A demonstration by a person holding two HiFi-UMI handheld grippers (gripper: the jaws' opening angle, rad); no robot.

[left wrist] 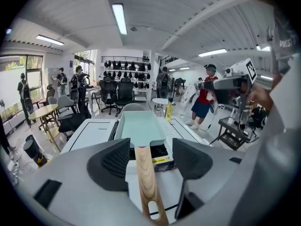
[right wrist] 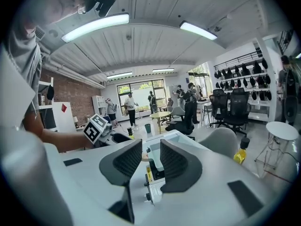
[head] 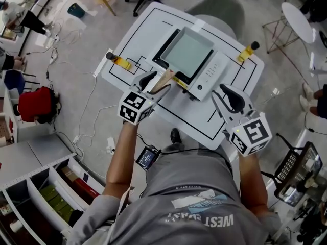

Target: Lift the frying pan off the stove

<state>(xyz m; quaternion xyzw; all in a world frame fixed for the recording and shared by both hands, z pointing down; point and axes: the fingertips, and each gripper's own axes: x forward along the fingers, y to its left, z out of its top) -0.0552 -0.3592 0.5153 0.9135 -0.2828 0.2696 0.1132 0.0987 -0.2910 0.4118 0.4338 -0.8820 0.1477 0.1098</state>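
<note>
A square pale-green frying pan (head: 188,52) sits on a white portable stove (head: 212,75) on the white table (head: 133,34). Its wooden handle (head: 164,79) points toward me. My left gripper (head: 157,81) is open, with the handle (left wrist: 146,178) lying between the jaws close to the left pad; neither pad presses on it. In the left gripper view the pan (left wrist: 138,126) lies straight ahead of that gripper (left wrist: 151,159). My right gripper (head: 227,97) hovers at the stove's near right corner, jaws a little apart with nothing between them (right wrist: 150,161).
Two yellow oil bottles (head: 120,61) (head: 248,51) stand at the left and right sides of the table. A grey chair (head: 214,6) is behind the table and a round white side table (head: 299,19) at the far right. People stand around the room.
</note>
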